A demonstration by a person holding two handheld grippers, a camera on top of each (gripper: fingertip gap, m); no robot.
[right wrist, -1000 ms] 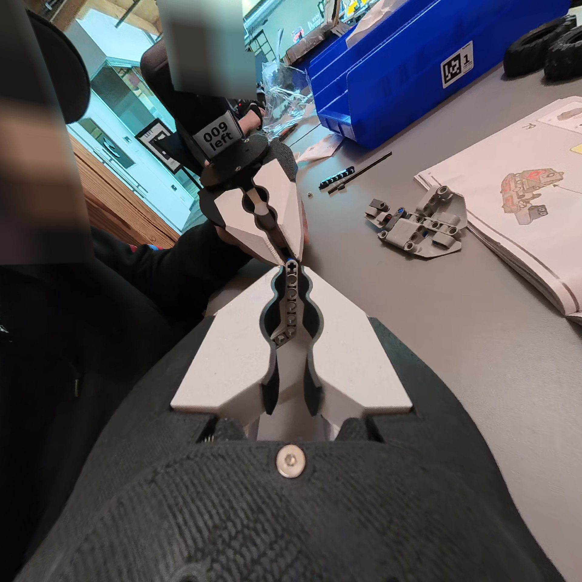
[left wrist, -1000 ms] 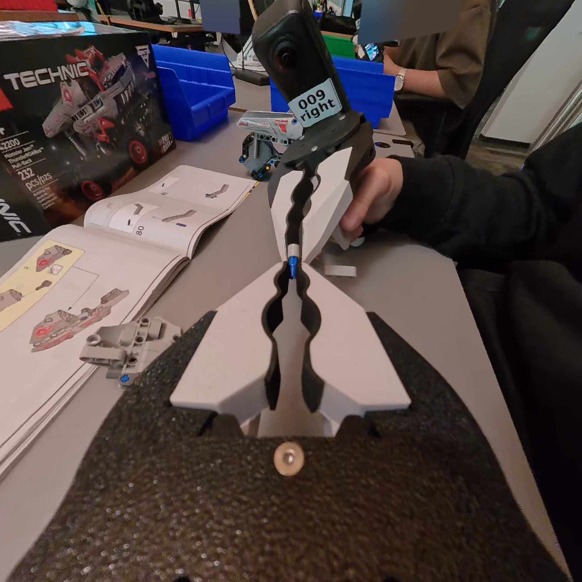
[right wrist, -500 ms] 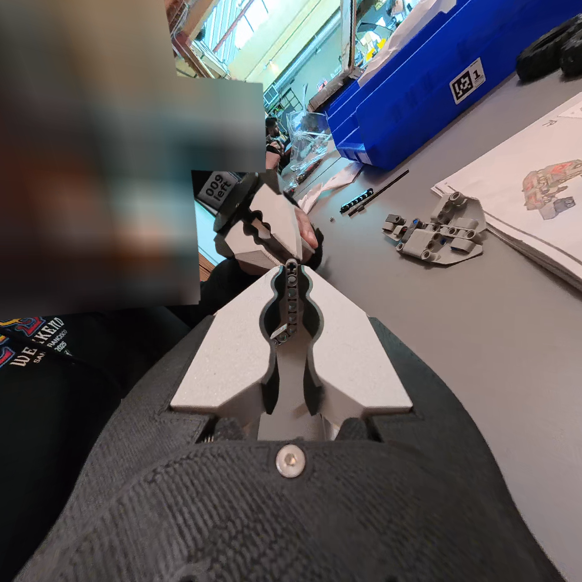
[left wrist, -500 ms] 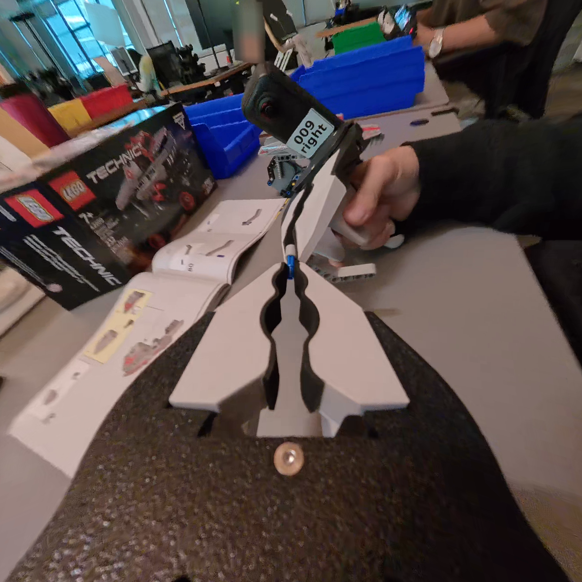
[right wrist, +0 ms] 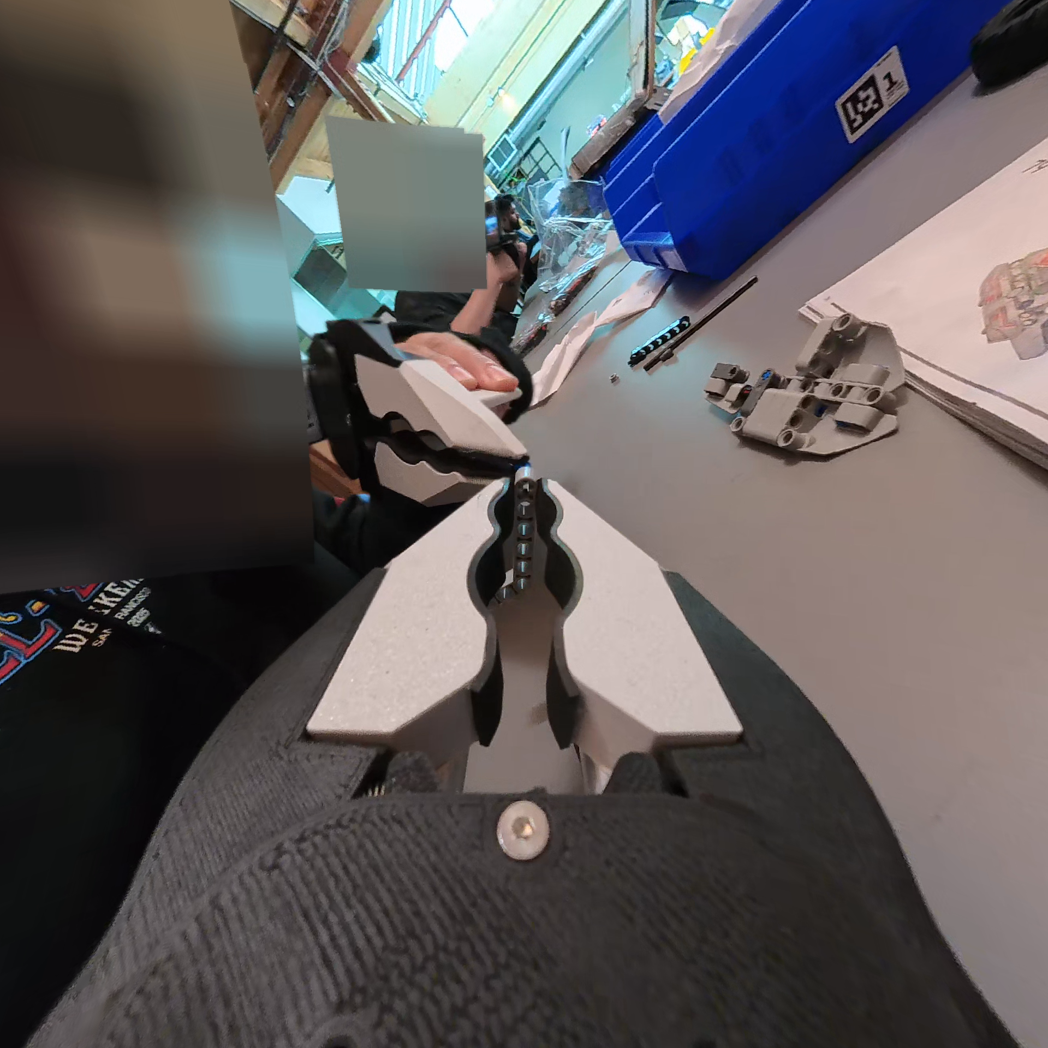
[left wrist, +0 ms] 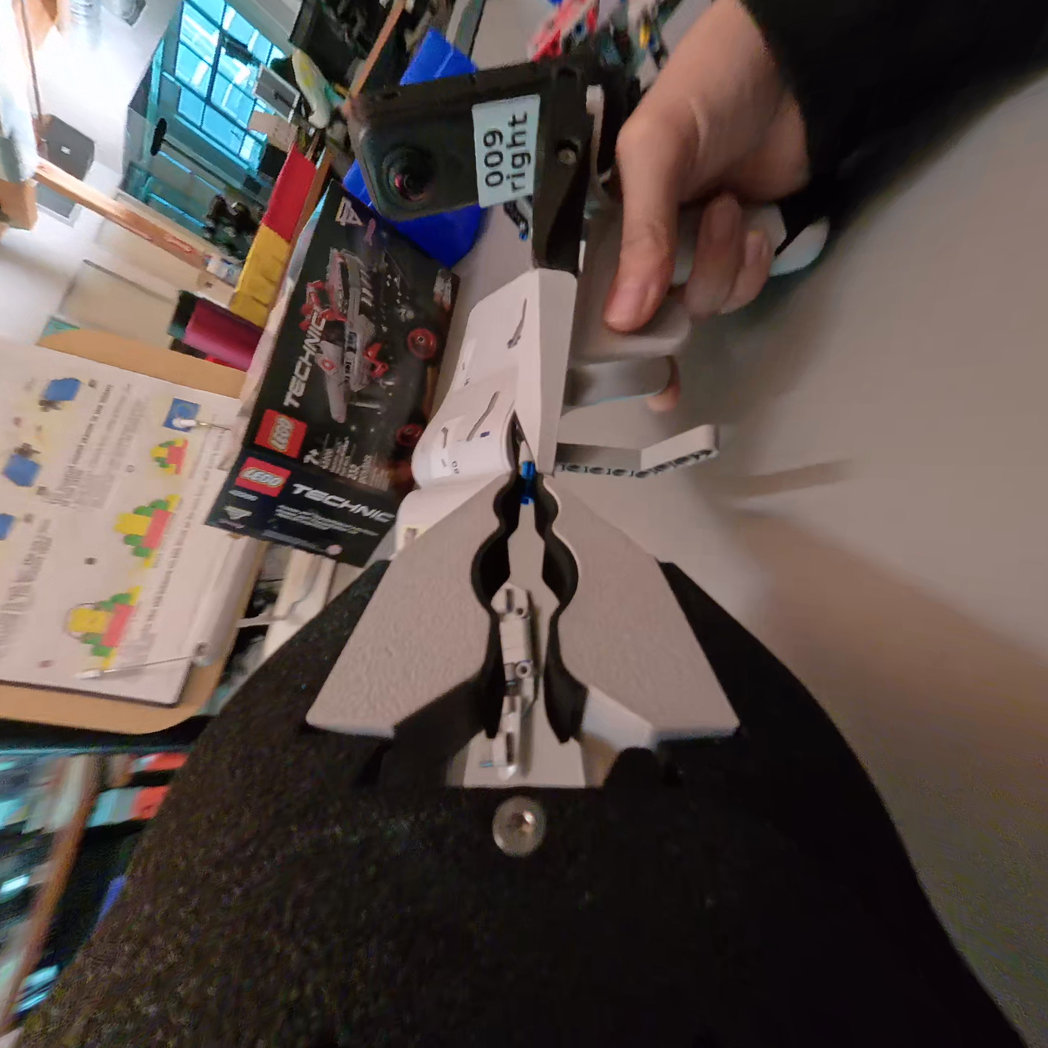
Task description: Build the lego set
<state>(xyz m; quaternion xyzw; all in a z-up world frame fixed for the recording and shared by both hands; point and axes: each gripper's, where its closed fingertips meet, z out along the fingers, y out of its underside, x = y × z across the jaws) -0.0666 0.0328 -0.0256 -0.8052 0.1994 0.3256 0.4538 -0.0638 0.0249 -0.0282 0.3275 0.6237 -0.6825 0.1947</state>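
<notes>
the left tool (left wrist: 526,492) is pinching a small blue pin (left wrist: 527,481) at its very tips, and the right tool (right wrist: 526,489) is gripping a dark grey holed beam (right wrist: 524,536) lengthwise, its end hole poking out towards the pin. both are being held in the air above the grey table (right wrist: 794,567), tip to tip, so the pin appears to be going into that end hole. the risk is that the pin is sitting on so little pad that a crooked push could be twisting it out and dropping it. the beam could also be sliding back between its pads. the grey sub-assembly (right wrist: 805,391) is lying beside the instruction booklet (right wrist: 975,317).
</notes>
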